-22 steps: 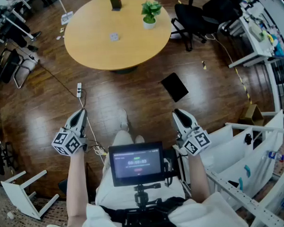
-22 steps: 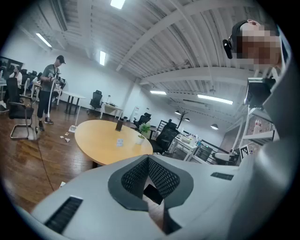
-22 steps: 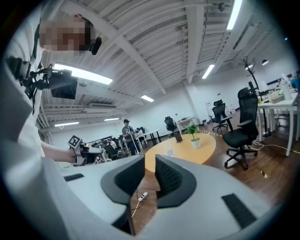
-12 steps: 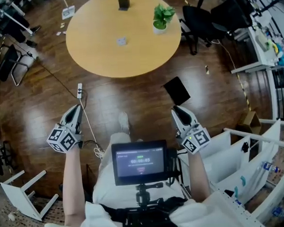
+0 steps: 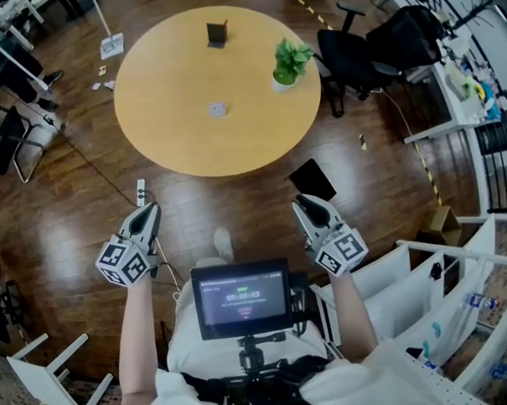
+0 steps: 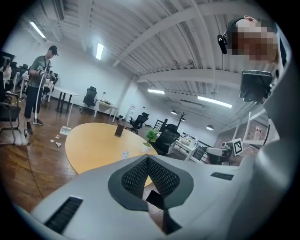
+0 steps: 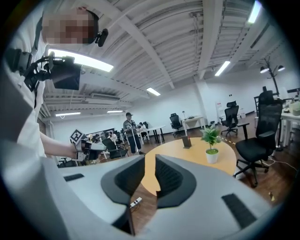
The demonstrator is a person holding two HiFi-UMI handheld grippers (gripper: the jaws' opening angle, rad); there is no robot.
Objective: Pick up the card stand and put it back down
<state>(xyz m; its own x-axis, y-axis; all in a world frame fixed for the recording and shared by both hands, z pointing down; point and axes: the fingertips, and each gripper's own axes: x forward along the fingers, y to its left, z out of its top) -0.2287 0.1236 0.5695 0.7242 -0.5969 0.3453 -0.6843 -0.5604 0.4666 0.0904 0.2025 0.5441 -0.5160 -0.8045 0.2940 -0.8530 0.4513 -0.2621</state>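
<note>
The card stand is a small dark upright piece on the far side of the round wooden table. It also shows in the left gripper view and the right gripper view. Both grippers hang over the floor, well short of the table. My left gripper has its jaw tips touching and holds nothing. My right gripper keeps a narrow gap between its jaws, with nothing in it.
A potted plant and a small white item sit on the table. A black office chair stands at its right. A dark flat panel and a power strip lie on the floor. A white rack is at right.
The table has come lower and fuller into the head view. Both grippers sit a little nearer to its edge, still held out in front of the body.
</note>
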